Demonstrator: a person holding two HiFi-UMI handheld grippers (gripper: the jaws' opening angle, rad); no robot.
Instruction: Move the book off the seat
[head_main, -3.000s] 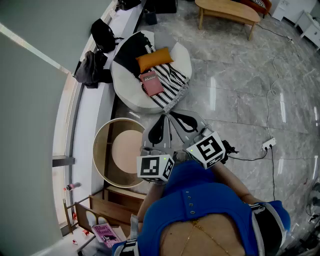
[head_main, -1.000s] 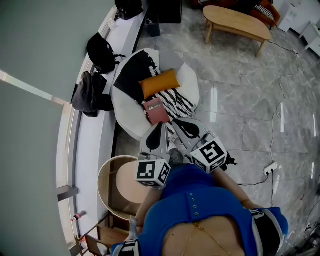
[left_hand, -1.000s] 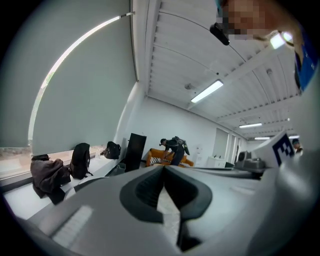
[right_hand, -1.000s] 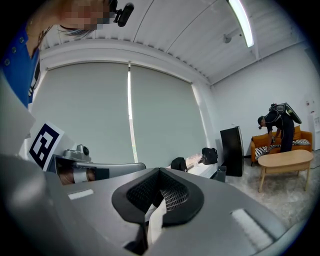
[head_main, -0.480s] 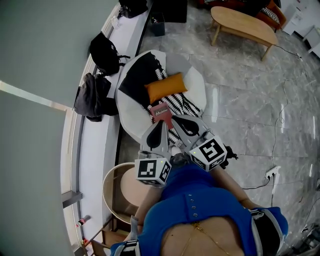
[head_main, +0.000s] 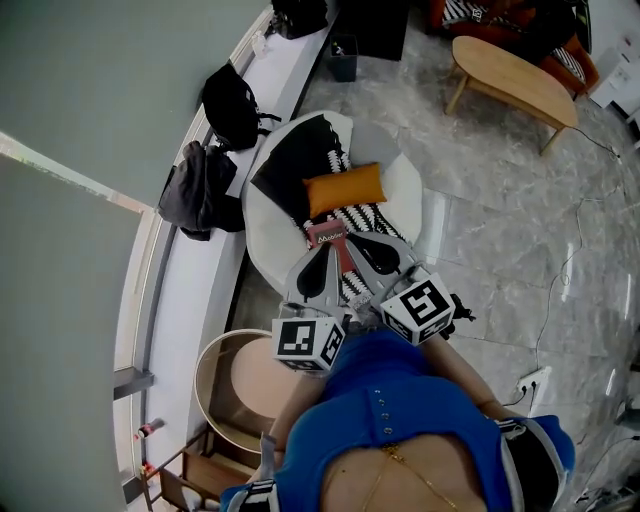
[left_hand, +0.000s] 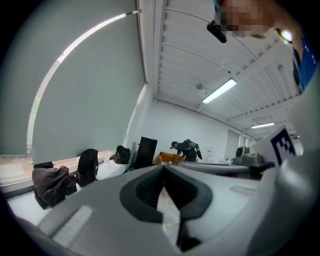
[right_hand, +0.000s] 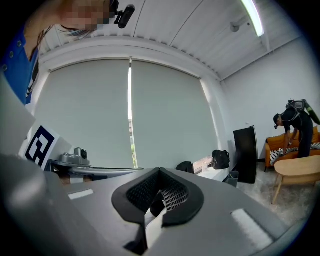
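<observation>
A small red book (head_main: 325, 235) lies on the round white seat (head_main: 262, 228), just below an orange cushion (head_main: 345, 188) and on a black-and-white striped blanket (head_main: 365, 218). Both grippers are held close to the person's chest, side by side. In the head view the tips of my left gripper (head_main: 324, 250) and my right gripper (head_main: 352, 241) overlap the near edge of the book. Both are shut with nothing between the jaws. The left gripper view shows shut jaws (left_hand: 163, 167) aimed out across the room; so does the right gripper view (right_hand: 159, 172). Neither shows the book.
A round wooden side table (head_main: 212, 372) stands near my left side. A black bag (head_main: 232, 105) and a grey bundle (head_main: 200, 185) rest on the white window ledge. A wooden coffee table (head_main: 515, 75) stands far right. A power strip (head_main: 530, 385) lies on the floor. Another person (right_hand: 295, 120) bends by a sofa.
The seat and book have drawn closer to the grippers as the person walked toward them; the side table slid down behind. Both grippers stay shut in the same pose.
</observation>
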